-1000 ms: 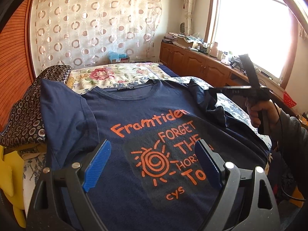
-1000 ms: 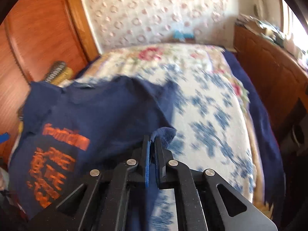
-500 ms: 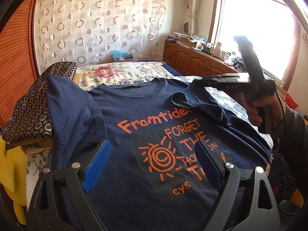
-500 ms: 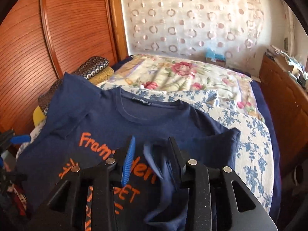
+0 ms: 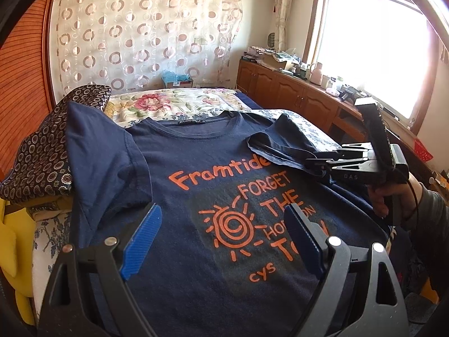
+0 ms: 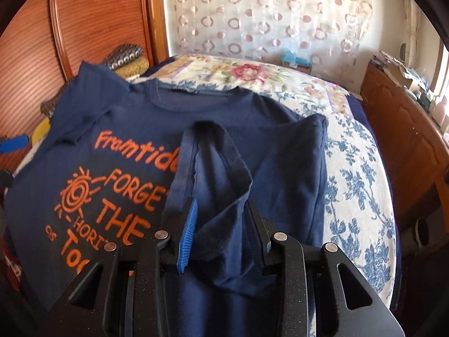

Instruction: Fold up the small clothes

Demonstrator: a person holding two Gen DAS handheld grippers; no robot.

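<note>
Right gripper jaws now parted around the right sleeve, laid inward over the navy T-shirt; left gripper jaws wide, empty.

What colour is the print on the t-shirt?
Orange lettering and a sun spiral on the navy t-shirt, clearest in the left wrist view.

Count of items in view. Navy T-shirts: one, spread on the bed. Sleeves: two, one lying out flat, one folded over the chest. Claws: two, the left claw and the right claw. Beds: one. Windows: one. Patterned curtains: one. Folded patterned cloths beside the shirt: one. Hands in view: one.
</note>
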